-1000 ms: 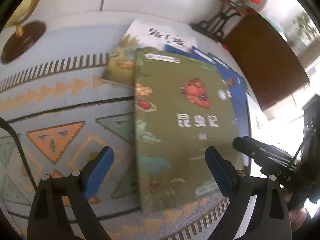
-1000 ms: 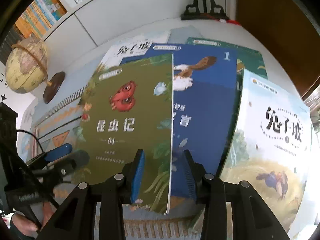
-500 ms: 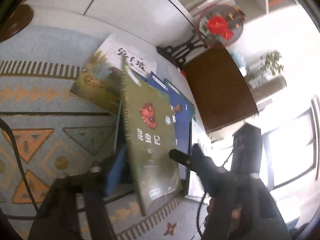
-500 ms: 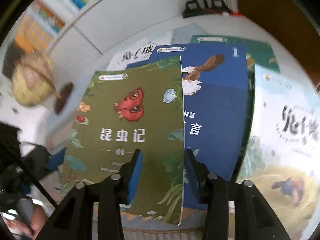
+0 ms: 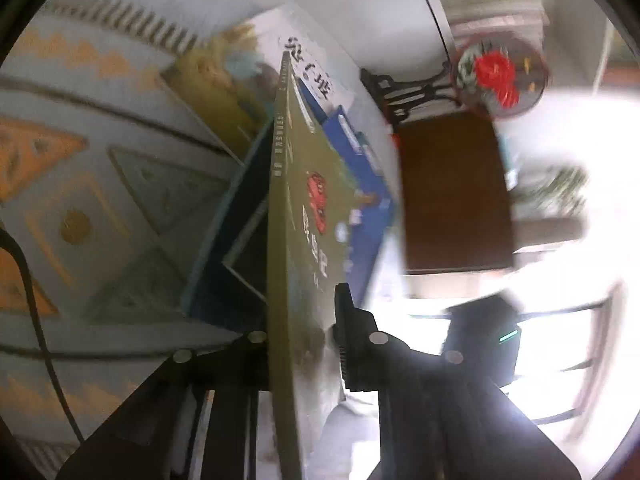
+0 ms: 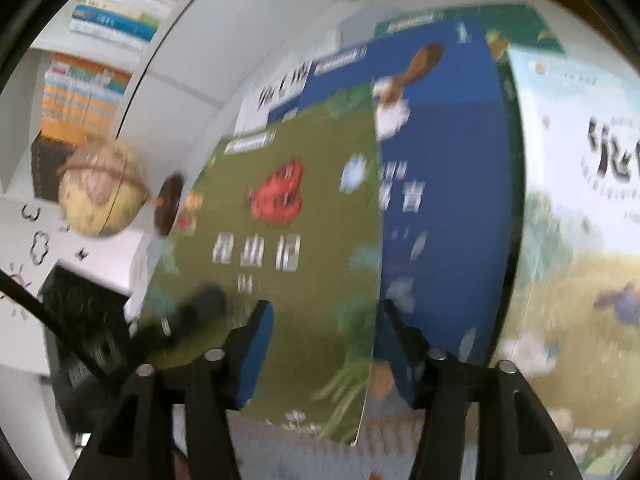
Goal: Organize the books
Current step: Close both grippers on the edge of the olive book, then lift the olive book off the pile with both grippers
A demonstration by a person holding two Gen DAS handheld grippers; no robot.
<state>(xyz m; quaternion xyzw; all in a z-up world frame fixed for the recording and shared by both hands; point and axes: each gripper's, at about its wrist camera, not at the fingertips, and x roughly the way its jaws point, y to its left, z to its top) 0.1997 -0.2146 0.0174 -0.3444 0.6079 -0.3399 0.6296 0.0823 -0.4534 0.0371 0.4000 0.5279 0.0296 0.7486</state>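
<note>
The green book (image 5: pixel 294 248), the one with the red insect on its olive cover, is clamped by its near edge in my left claw (image 5: pixel 304 340): the pads are pressed flat against both faces, and in the left wrist view I see it almost edge-on, lifted and tilted up off the blue book (image 5: pixel 362 184) that lies under it. Beyond those two, a pale book with bold black lettering (image 5: pixel 240 68) lies flat on the patterned cloth (image 5: pixel 80 184) with its orange and teal triangles. From the right wrist view the green book (image 6: pixel 288 248) fills the middle, its far corner overlapping the blue book (image 6: pixel 448 184), which has a brown bird on the cover; to the right of that lies another pale picture book (image 6: pixel 580 208), with a dark green one (image 6: pixel 520 24) peeking out behind. My right claw (image 6: pixel 324 344) is opening, its jaws spread to either side of the green book's right-hand edge, and its pads are not pressing on anything. My left claw's dark finger (image 6: pixel 188 316) shows blurred on the cover's lower left. A globe (image 6: pixel 102 188) stands off to the left, in front of shelves of books (image 6: pixel 100 60).
</note>
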